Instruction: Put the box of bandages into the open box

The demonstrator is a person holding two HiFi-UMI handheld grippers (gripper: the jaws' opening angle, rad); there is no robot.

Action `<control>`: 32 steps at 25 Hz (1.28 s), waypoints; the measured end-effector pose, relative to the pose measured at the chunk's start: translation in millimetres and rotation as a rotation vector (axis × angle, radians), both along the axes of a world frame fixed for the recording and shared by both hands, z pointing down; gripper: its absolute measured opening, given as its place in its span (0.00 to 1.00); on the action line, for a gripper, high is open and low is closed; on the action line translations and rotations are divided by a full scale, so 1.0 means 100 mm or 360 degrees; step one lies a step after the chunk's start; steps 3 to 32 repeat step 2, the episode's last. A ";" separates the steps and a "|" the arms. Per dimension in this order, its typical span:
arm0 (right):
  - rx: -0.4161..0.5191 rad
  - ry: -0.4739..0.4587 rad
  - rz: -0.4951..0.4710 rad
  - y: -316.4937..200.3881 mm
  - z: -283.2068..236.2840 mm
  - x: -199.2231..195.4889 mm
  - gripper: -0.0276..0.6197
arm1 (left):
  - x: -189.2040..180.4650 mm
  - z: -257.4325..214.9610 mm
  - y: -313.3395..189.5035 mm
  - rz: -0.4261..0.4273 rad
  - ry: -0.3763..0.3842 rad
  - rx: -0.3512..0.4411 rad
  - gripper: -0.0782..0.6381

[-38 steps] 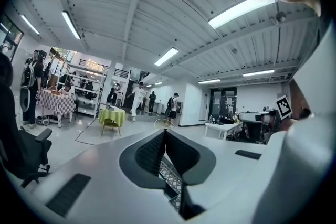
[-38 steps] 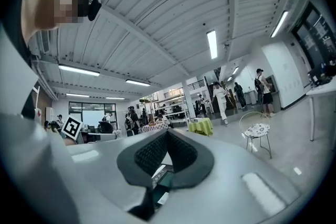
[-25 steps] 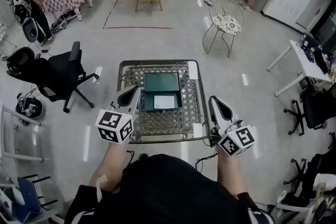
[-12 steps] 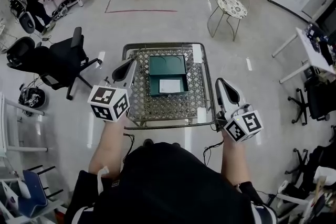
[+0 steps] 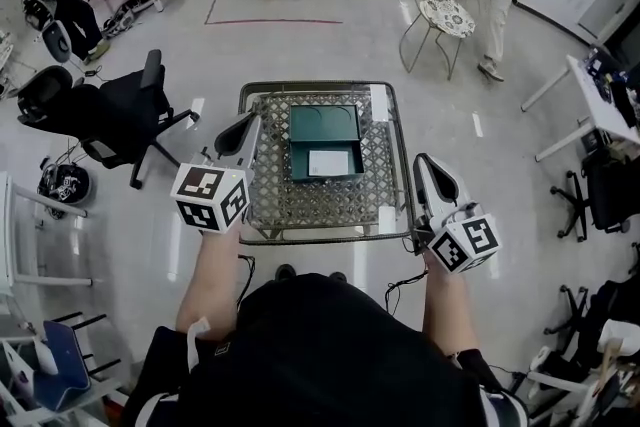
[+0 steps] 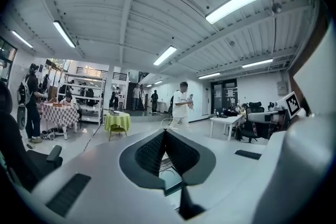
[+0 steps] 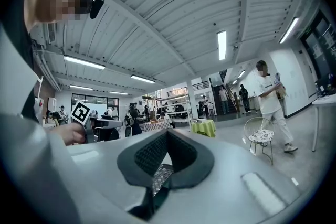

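The box of bandages [image 5: 324, 162] seems lodged in the open box [image 5: 322, 125] mid-bench [image 5: 300, 212], so left gripper [image 5: 247, 127] and right gripper [image 5: 422, 167] are held empty at near corners, jaws pressed together

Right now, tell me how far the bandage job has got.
Done, it seems: a white flat box lies inside the open green box on the lattice table, though I cannot confirm it is the bandages. In hand: nothing. The left gripper and right gripper are shut and empty, one at each side of the table. Left to do: probably nothing.
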State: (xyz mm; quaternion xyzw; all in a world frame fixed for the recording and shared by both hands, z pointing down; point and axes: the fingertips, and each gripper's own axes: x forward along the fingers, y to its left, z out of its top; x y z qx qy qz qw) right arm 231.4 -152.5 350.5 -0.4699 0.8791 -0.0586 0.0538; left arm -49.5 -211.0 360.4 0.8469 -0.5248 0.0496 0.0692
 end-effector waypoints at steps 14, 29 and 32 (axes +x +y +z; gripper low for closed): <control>-0.0003 0.0007 0.0004 0.02 0.01 0.01 0.05 | 0.02 0.00 0.03 -0.0002 -0.0018 0.0008 0.12; -0.0003 0.0007 0.0004 0.02 0.01 0.01 0.05 | 0.02 0.00 0.03 -0.0002 -0.0018 0.0008 0.12; -0.0003 0.0007 0.0004 0.02 0.01 0.01 0.05 | 0.02 0.00 0.03 -0.0002 -0.0018 0.0008 0.12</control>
